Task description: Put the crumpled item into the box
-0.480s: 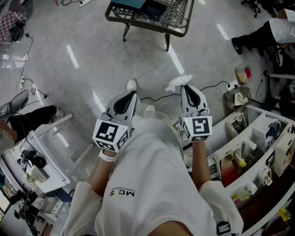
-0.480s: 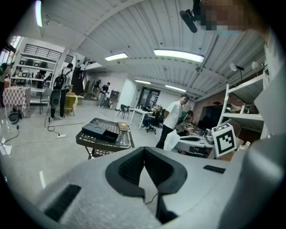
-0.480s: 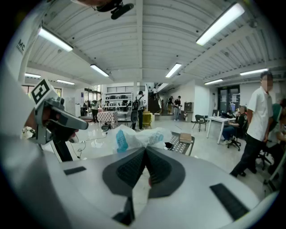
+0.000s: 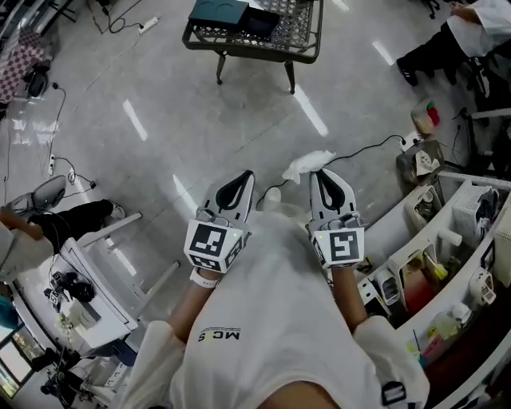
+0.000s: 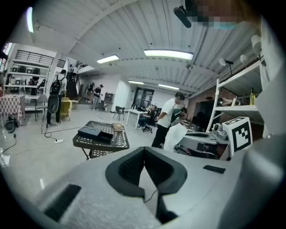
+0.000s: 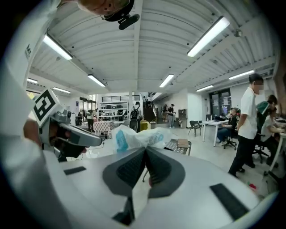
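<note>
The task is at its carrying stage, judging by how things lie: the right gripper [image 4: 319, 176] is clamped on the crumpled item [image 4: 308, 163], a white wad with blue print. In the right gripper view the wad bulges out just past the tips of the closed jaws. The left gripper [image 4: 244, 179] hangs just beside it at about the same height, its jaws pressed together with nothing between them. Both are held out in front of the person's body, above bare floor [image 4: 200, 120] and well apart from any container. Picking up therefore looks done, while the approach and the release into the box are left. The likeliest target is the dark flat box [image 4: 217, 11] lying on the mesh worktop [image 4: 297, 46] ahead. Whether it is open cannot be told from here. The way to it is mostly clear floor, giving wide room to move forward. A dark cable [image 4: 367, 148] trails across the floor on the right. Further right, cluttered shelving [image 4: 447, 240] forms a close edge beside the right arm. A white cart [image 4: 96, 264] stands low on the left, and another person [image 4: 479, 32] is at the far right. The worktop's raised rim is the edge the wad would have to clear before being let go.
</note>
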Demonstrator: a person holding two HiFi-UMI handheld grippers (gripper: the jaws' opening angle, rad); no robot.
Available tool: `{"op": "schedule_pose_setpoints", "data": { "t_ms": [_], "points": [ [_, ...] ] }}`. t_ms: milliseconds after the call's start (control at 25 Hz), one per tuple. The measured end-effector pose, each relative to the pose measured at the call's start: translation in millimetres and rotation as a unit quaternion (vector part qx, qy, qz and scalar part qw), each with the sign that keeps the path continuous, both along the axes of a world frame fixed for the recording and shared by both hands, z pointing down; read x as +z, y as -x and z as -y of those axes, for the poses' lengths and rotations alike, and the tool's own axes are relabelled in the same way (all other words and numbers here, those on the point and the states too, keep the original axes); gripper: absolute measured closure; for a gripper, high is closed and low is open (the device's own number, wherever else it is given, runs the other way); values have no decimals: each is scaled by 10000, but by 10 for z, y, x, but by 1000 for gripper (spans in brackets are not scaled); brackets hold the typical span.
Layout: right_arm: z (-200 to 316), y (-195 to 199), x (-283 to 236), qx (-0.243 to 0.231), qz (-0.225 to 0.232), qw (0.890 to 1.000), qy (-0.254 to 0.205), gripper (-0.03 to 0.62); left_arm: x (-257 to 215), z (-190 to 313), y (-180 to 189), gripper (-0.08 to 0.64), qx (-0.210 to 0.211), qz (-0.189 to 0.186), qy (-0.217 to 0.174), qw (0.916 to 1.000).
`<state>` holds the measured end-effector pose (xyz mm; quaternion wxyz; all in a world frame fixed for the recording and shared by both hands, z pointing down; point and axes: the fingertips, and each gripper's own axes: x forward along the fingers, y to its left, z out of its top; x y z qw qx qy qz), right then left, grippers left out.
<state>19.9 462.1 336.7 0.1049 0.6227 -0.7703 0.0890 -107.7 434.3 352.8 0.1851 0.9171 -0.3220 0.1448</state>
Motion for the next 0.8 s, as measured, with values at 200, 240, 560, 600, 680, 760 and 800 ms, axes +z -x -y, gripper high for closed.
{"op": "schedule_pose_setpoints", "data": {
  "t_ms": [200,240,560,600,680,760,800],
  "points": [
    [-8,113,-125,-5,154,9997,-165,574,-93,7,56,537,-2,-110,-143,9998],
    [-3,120,-165,-24,237,9994,-268,574,-110,20,52,537,-11,-147,-182,9997],
    [56,6,-323,-112,455,9972,-579,574,-123,74,-91,537,-132,-395,-107,9991],
    [87,-7,-341,-118,434,9973,-589,574,-111,103,-107,537,-133,-399,-69,9991],
    [219,-39,-367,-112,414,9971,-627,574,-90,239,-134,537,-122,-393,-37,9991],
    [428,-79,-357,-94,427,9972,-614,574,-65,458,-161,537,-114,-397,-11,9991],
    [548,-98,-341,-87,435,9973,-581,574,-51,586,-176,537,-117,-404,15,9991]
  ]
}}
